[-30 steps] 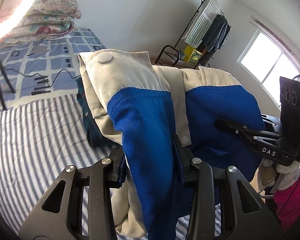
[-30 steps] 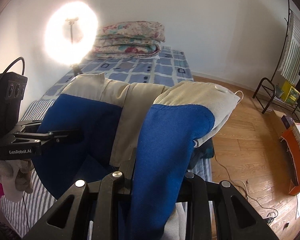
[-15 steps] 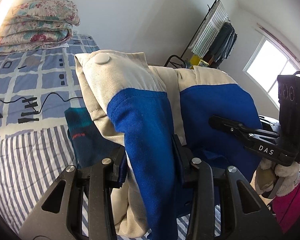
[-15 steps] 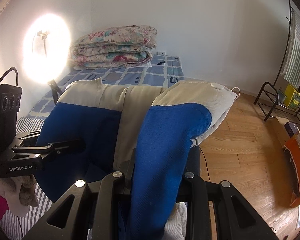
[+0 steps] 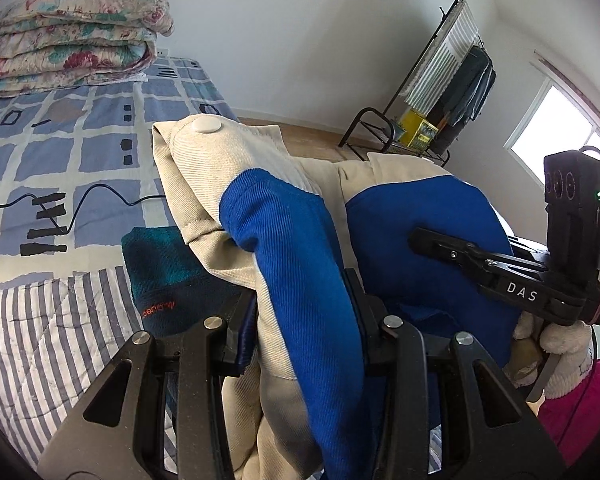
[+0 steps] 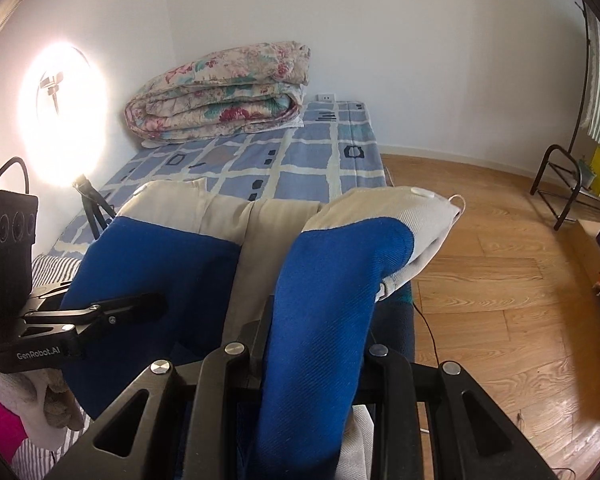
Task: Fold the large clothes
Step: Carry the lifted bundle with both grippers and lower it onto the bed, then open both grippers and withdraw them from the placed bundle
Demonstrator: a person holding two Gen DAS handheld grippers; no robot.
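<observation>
While the bed [image 5: 40, 344] lies below with its striped cover, the blue and beige garment [image 5: 300, 280] is held up above it, near a folded dark teal cloth [image 5: 168, 280]. I judge this is the carrying step. The left gripper [image 5: 306, 320] is clamped on one bunched part, the right gripper [image 6: 320, 344] on the other. Next, both should lower together and lay it flat before letting go.

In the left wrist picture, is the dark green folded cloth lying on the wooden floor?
No, the dark green folded cloth lies on the bed, partly behind the blue and beige jacket.
</observation>
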